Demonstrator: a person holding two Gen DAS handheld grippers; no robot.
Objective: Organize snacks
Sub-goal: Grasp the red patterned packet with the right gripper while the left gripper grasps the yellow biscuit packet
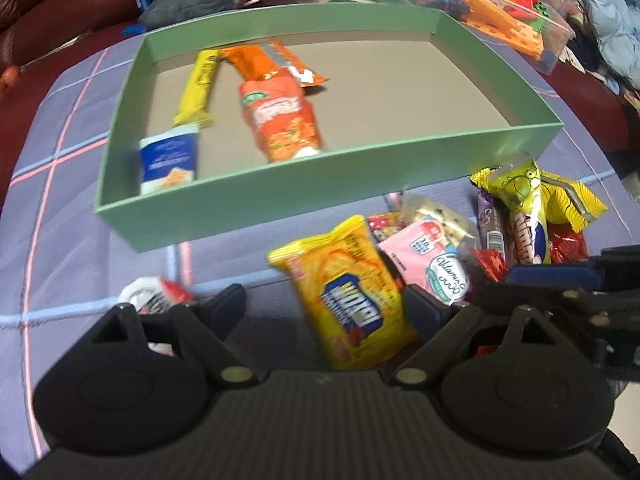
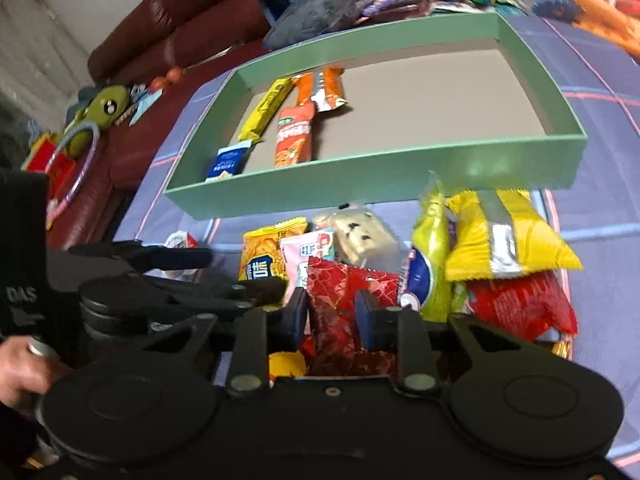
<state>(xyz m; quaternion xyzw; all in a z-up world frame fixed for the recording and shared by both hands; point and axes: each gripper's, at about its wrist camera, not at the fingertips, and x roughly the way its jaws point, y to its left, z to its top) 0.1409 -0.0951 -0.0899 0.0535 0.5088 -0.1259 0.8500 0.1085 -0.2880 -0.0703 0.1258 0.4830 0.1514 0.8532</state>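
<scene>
While the right tongs [image 2: 331, 316] pinch the red packet [image 2: 340, 300] in the pile before the green box [image 2: 360, 196], and the left tongs [image 1: 324, 304] gape around the yellow packet [image 1: 348, 296], lift gently, clearing neighbours.

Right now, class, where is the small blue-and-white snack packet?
The small blue-and-white packet lies inside the green box, in its near left corner in both wrist views. The yellow bar is just behind it, and the orange packet to its right.

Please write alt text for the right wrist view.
The right gripper has its fingers around a crinkled red foil snack packet in a pile of snacks on a plaid cloth. Behind lies a shallow green cardboard box holding four packets.
</scene>
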